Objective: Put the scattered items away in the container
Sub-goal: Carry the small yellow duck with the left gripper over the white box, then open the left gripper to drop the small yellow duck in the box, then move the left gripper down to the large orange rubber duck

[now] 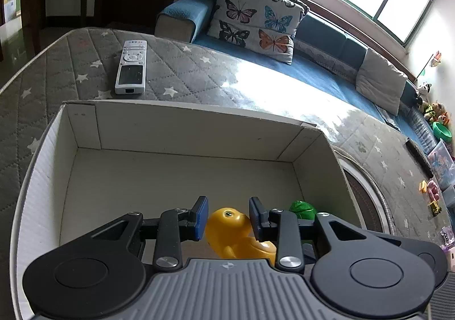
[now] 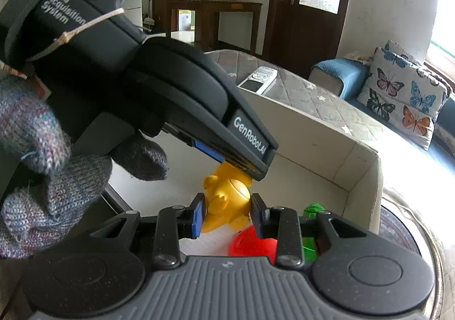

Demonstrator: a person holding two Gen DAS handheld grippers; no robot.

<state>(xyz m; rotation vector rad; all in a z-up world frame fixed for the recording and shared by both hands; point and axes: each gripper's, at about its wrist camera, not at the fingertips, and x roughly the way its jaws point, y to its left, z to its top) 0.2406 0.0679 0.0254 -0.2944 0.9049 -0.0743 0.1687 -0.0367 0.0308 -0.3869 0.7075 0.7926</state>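
The yellow toy (image 2: 226,203) hangs low inside the white box (image 1: 176,132), near its right end, and both grippers are on it at once. In the right wrist view it sits square between the right gripper (image 2: 227,214) jaws, which are narrowed to its width, the blue pads pressing or all but pressing its flanks. The left gripper (image 1: 227,217) comes down onto the same toy from above and from the left; in its own view the jaws stand either side of the toy, close against it, though whether they are bearing its weight or only bracketing it I cannot tell. So the toy lies dead ahead of both pairs of jaws, its bulk running across the right pair.

Just beyond it on the box floor are a green toy (image 1: 303,209) and, in the right view, a red one (image 2: 253,240). A gloved hand (image 2: 42,178) grips the left handle. Outside the box, a remote (image 1: 131,67) lies on the quilted surface (image 1: 199,70) past the far wall, nearer the left gripper's side.
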